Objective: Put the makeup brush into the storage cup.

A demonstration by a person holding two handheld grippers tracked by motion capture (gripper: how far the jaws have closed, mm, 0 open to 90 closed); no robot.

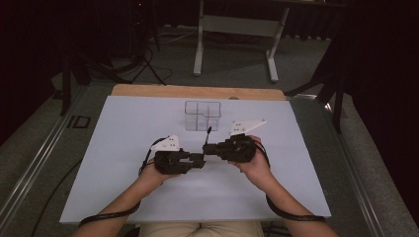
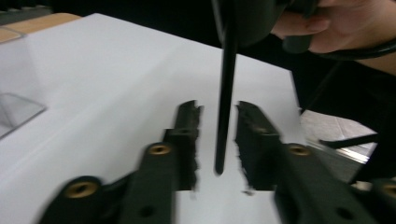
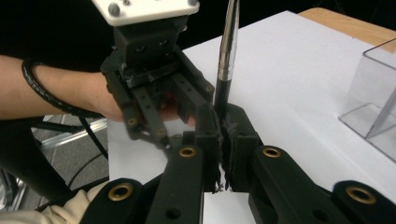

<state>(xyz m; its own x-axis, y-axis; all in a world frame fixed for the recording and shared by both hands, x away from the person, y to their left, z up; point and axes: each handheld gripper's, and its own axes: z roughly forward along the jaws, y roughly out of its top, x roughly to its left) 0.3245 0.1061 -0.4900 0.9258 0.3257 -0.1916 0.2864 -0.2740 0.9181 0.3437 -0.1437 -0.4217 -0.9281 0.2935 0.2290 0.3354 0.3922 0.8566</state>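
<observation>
A: Pen [image 3: 227, 56] sits upright btwn the two grippers, mid-table, a bit near-side of the clear organizer [image 1: 202, 116]. Right gripper [image 3: 219, 140] is clamped on its lower barrel, jaws narrow, pads pressing both sides.

B: And left gripper [image 2: 217, 140]?

A: Jaws part-open. Left gripper view has the pen's dark shaft hanging down the gap btwn them, tip end low, pads clear of it on either side. So not gripping; pen's weight is all on the right.

B: Long axis?

A: Near vertical, slight lean. In the high view the pen [image 1: 208, 136] rises from where the two sets of jaws meet, top end pointing toward the organizer.

B: So which hand carries it on?

A: Right, by my read. It holds the pen, and the organizer lies straight ahead, away from the person, close to both hands, marginally nearer the right one. Left needs to back off sideways w/o brushing the shaft.

B: Risk?

A: Grip is low on the barrel, so the top could swing if the left jaw clips it. Compartments look narrow; pen must stay upright going in.
</observation>
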